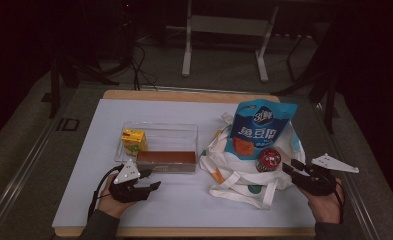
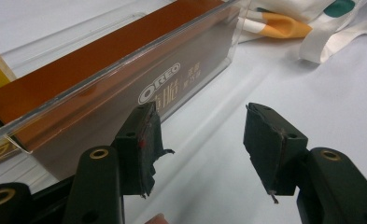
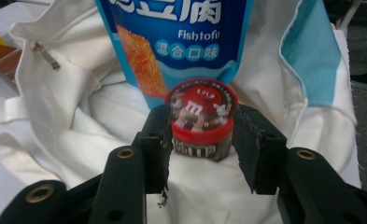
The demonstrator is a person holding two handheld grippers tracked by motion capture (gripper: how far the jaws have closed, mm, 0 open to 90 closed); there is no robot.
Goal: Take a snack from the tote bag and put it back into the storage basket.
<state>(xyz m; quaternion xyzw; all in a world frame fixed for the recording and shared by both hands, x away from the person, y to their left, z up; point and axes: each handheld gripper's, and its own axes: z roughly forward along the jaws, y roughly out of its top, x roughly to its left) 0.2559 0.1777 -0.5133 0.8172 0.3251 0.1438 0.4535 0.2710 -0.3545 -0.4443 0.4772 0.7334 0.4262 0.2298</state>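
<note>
A clear plastic tray (image 1: 184,131) holds a yellow juice box (image 1: 133,141) and a brown Oreo box (image 1: 166,159). My left gripper (image 1: 153,179) stands open just in front of the tray, over the white mat. In the left gripper view the Oreo box (image 2: 102,60) lies behind the tray's wall (image 2: 125,93), beyond the left gripper (image 2: 200,121). On the right, a white tote bag (image 1: 234,170) carries a blue fish-tofu snack bag (image 1: 259,127) and a red-lidded M&M's tub (image 1: 269,160). My right gripper (image 1: 286,167) has its jaws against both sides of the tub (image 3: 202,116), which is tilted on the tote bag (image 3: 69,116).
The white mat (image 1: 159,210) covers a wooden table, with bare room in front of the tray and the bag. The tote's straps (image 1: 244,197) trail toward the front edge. A metal stand (image 1: 186,50) is on the floor behind the table.
</note>
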